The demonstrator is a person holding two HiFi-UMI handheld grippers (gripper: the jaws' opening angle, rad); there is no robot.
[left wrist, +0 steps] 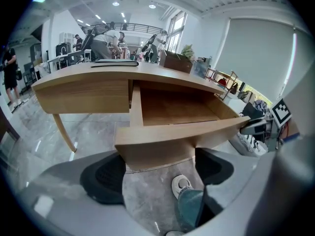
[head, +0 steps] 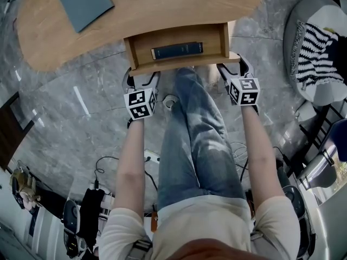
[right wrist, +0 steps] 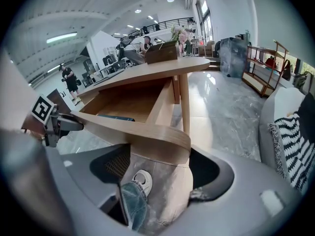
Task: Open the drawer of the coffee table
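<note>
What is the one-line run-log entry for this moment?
drawer: pulled out, dark book inside | left gripper: jaws apart around drawer's left front end | right gripper: jaws apart around drawer's right front end

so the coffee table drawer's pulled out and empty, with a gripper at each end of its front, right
Not quite: the drawer isn't empty. The head view shows a dark blue book lying inside it. The rest stands: the drawer is pulled out, with the left gripper and the right gripper at the two ends of its front.
</note>
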